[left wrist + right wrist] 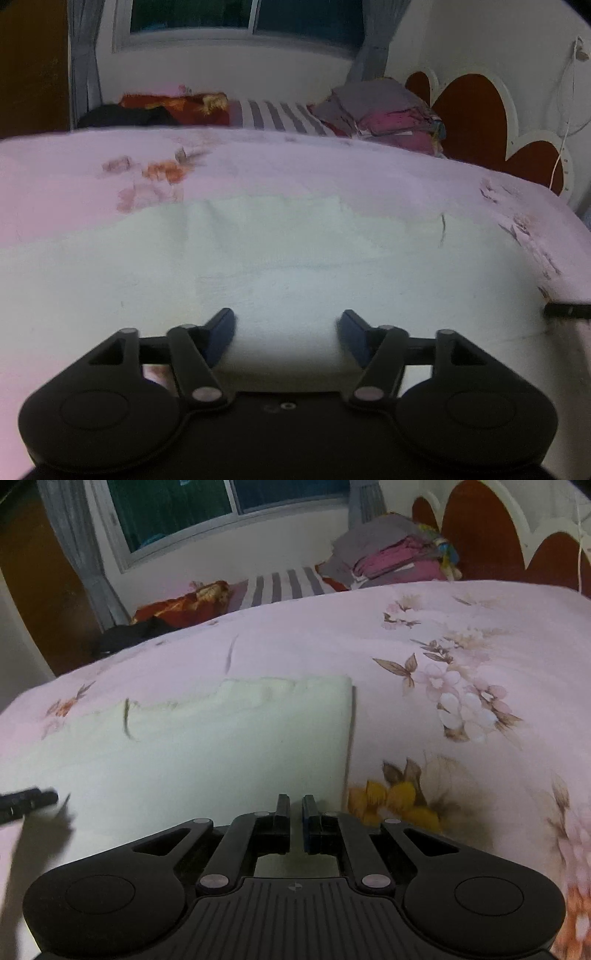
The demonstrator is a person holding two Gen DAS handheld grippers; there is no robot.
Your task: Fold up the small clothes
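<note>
A pale white garment (pixel 258 251) lies flat on the pink floral bedsheet (pixel 55 192). My left gripper (pixel 287 317) hovers low over its near part, its blue pads wide apart with nothing between them. In the right wrist view the same garment (pixel 221 746) shows a straight right edge and a rumpled far edge. My right gripper (pixel 295 801) is shut just above the garment's near right corner, and I see no cloth pinched in it. A black fingertip of the other gripper shows at the picture's edge in each view (pixel 569 310) (pixel 26 801).
A pile of folded grey and pink clothes (pixel 391 557) sits at the far end by the red and white headboard (pixel 476 528). A striped cloth (pixel 280 585) and a red-orange one (pixel 184 605) lie along the wall under the window. Bare flowered sheet (pixel 461 646) spreads right of the garment.
</note>
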